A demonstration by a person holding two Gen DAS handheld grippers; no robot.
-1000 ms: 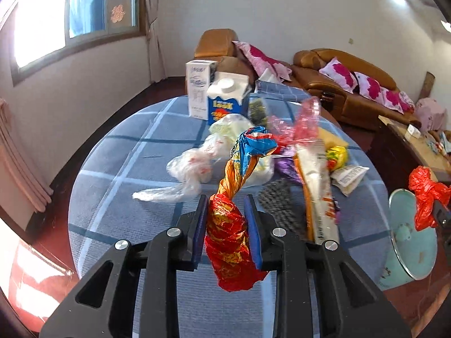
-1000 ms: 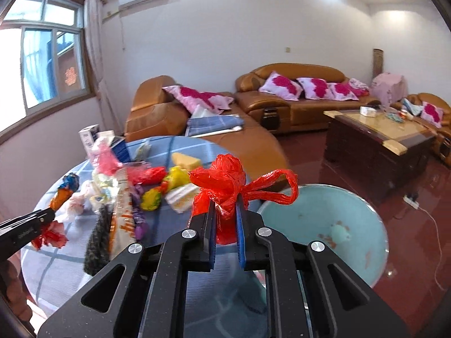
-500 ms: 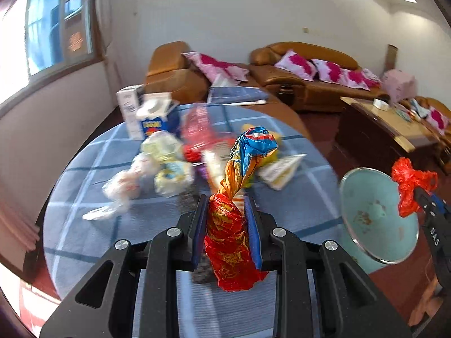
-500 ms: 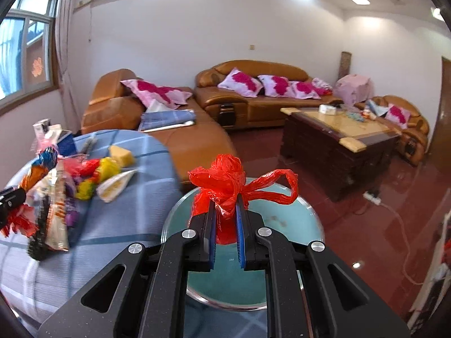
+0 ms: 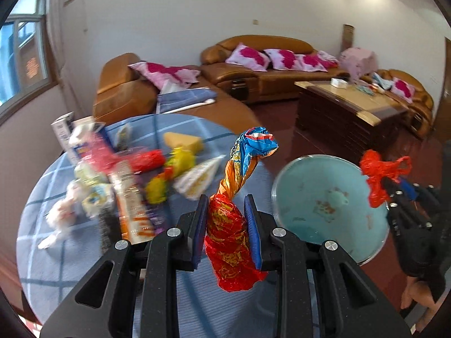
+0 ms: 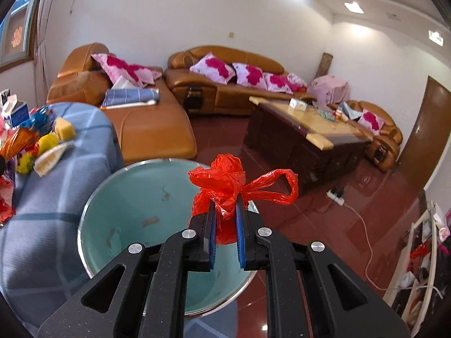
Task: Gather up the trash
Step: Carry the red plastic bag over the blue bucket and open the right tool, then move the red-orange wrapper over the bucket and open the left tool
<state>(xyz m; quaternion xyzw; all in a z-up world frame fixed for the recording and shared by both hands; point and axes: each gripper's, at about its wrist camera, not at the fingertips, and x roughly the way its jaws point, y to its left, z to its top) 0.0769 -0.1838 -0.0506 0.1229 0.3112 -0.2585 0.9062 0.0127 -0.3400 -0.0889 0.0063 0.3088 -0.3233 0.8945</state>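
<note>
My left gripper (image 5: 225, 211) is shut on a twisted red, orange and blue foil wrapper (image 5: 234, 225), held above the table's right edge. My right gripper (image 6: 225, 211) is shut on a knotted red plastic bag (image 6: 228, 180), held over the open teal trash bin (image 6: 135, 194). The bin (image 5: 318, 202) stands on the floor right of the table in the left wrist view, with the red bag (image 5: 379, 176) above its right rim. A heap of loose wrappers and bags (image 5: 135, 180) lies on the blue checked tablecloth (image 5: 56, 253).
Milk cartons (image 5: 67, 138) stand at the table's far left. A brown leather sofa (image 6: 146, 118) sits just behind the table and bin. A dark wooden coffee table (image 6: 304, 138) stands to the right. A white cable (image 6: 363, 233) runs across the red floor.
Both grippers have swung right, away from the trash heap toward the bin. The red bag now hangs over the bin's opening. Both holds are unchanged.
</note>
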